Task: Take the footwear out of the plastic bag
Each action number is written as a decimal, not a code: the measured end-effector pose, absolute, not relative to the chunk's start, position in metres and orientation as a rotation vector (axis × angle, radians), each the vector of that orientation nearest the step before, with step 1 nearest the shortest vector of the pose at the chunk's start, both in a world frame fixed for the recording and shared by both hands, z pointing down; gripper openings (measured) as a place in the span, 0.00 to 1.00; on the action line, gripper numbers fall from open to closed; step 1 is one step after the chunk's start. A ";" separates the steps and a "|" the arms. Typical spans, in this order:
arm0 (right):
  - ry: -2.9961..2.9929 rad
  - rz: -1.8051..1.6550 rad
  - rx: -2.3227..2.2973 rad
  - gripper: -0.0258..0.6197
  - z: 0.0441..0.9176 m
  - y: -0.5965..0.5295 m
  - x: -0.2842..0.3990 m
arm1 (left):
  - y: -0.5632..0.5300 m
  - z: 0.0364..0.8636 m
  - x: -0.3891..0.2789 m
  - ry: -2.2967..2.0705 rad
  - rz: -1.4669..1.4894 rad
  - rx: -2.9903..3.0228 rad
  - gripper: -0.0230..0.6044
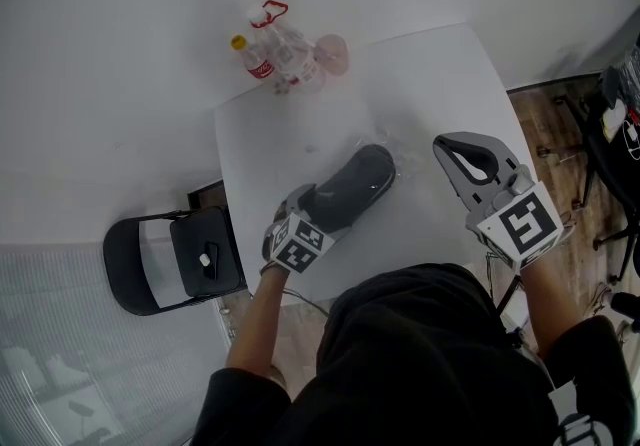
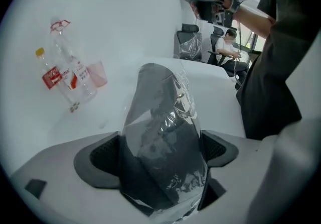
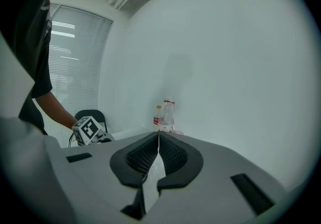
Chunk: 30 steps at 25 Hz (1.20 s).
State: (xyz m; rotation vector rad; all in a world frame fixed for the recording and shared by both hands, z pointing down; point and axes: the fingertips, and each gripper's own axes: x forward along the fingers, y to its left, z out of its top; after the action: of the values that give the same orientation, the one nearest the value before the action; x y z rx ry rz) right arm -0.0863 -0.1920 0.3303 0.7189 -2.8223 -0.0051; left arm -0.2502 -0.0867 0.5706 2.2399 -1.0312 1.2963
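Observation:
A dark slipper [image 1: 350, 189] lies in a clear plastic bag [image 1: 397, 149] on the white table [image 1: 430, 74]. My left gripper [image 1: 305, 206] is at the slipper's near end. In the left gripper view the bagged slipper [image 2: 160, 132] fills the gap between the jaws, both pads press on it, and crinkled film [image 2: 185, 102] covers it. My right gripper [image 1: 448, 146] hovers to the right of the bag, jaws together. In the right gripper view its pads [image 3: 145, 155] meet; a thin pale sliver shows below them, and I cannot tell whether it is film.
Two clear bottles [image 1: 275, 54] and a pink cup [image 1: 332, 54] stand at the table's far edge by the wall. A black chair [image 1: 175, 259] stands left of the table. Dark furniture and cables [image 1: 615, 124] are on the wooden floor at right.

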 end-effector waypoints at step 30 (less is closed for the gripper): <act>-2.829 0.318 0.010 0.32 0.296 -0.161 -0.118 | -0.110 0.383 -0.242 -1.603 1.396 2.787 0.86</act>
State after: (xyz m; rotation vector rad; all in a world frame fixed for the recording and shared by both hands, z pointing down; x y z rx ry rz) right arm -0.1181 -0.1608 0.2962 0.0096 -2.8291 0.3176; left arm -0.2417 -0.1097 0.3827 2.7869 -1.6029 1.3956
